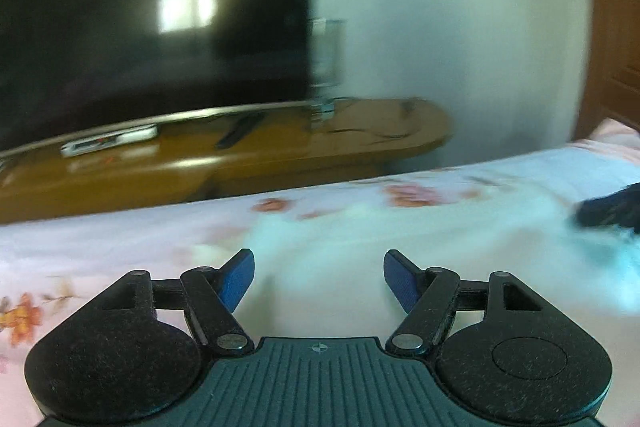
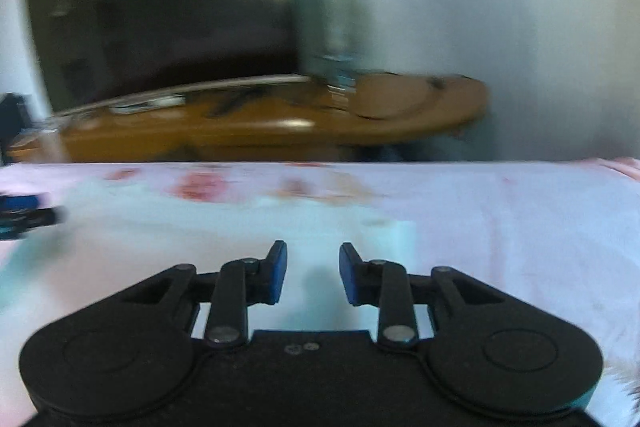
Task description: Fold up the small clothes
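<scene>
- Left wrist view: the left gripper point(image 1: 319, 277) hangs over a bed sheet point(image 1: 120, 239) printed with orange-red flowers, its blue-padded jaws spread wide with nothing between them.
- A pale, light-blue garment point(image 1: 332, 239) lies flat on the sheet just ahead of the jaws; blur hides its outline.
- At the right edge, the dark tip of the right gripper point(image 1: 612, 211) shows above the same cloth.
- Right wrist view: the right gripper point(image 2: 313, 273) has its jaws parted a moderate way, empty, above the pale garment point(image 2: 280, 223).
- The left gripper point(image 2: 24, 213) shows at the left edge.
- Beyond the bed stands a wooden table point(image 2: 280, 131) with a dark television point(image 2: 160, 27) on it against a white wall point(image 2: 500, 27).
</scene>
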`<state>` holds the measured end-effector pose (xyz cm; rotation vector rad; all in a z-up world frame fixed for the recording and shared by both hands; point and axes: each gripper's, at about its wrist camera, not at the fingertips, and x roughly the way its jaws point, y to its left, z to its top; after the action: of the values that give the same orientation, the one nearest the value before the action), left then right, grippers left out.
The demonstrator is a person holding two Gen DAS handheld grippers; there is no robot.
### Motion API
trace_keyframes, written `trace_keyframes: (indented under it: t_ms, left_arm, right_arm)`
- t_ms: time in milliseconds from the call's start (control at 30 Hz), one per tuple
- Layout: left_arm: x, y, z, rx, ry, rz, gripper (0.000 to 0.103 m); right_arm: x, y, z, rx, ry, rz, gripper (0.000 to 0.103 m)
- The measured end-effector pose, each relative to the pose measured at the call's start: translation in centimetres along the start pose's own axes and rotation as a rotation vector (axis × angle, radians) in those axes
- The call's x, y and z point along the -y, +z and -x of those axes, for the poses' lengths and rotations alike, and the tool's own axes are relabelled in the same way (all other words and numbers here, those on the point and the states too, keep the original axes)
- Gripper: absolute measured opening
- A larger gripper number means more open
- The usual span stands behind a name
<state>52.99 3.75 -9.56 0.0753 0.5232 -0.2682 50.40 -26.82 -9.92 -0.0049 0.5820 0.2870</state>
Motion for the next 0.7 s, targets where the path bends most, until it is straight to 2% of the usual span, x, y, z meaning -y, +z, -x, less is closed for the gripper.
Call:
trace_keyframes:
  t_ms: [100, 167, 233, 300, 400, 467, 533, 600, 700]
  left_arm:
    - [3.6, -0.4, -0.2, -0.048, -0.061, -0.044, 0.071]
    - [4.4, -1.3, -0.9, -0.094, -0.06, -0.058, 0.071]
    - [3.8, -2.2, -1.0, -0.111, -0.047, -0.054, 0.071]
    - [1.9, -2.6, -0.2, -0.109, -0.031, -0.02, 0.071]
    - [-0.9, -3.2, 1.2, -0.105, 0.006, 0.025, 0.071]
    - [-1.3, -3.0, 1.3, -0.11, 0.019, 0.048, 0.071]
    - [-0.6, -2.4, 1.5, -0.097, 0.024, 0.073, 0.071]
    - [1.0, -1.7, 2.4, -0.065, -0.022, 0.085, 0.071]
    - [4.4, -2.3, 3.0, -0.077, -0.07, 0.036, 0.071]
  right_arm:
    - [-4.2, -1.5, -0.4, -0.028, 0.076, 0.075, 0.029]
    - [-6.1, -2.1, -1.2, -0.047, 0.101, 0.084, 0.029]
    - [-7.3, -2.7, -1.6, -0.058, 0.087, 0.128, 0.031]
    - [-6.9, -2.8, -1.7, -0.064, 0.052, 0.152, 0.031]
    - [-2.8, -2.8, 0.1, -0.061, -0.047, 0.042, 0.028]
    - [0.0, -3.1, 1.0, -0.06, -0.1, -0.025, 0.026]
    - [0.5, -2.9, 1.3, -0.07, -0.084, -0.05, 0.026]
    - [-1.0, -2.3, 2.1, -0.041, -0.075, -0.037, 0.031]
    - [-4.2, -2.3, 3.0, -0.011, 0.021, -0.018, 0.031]
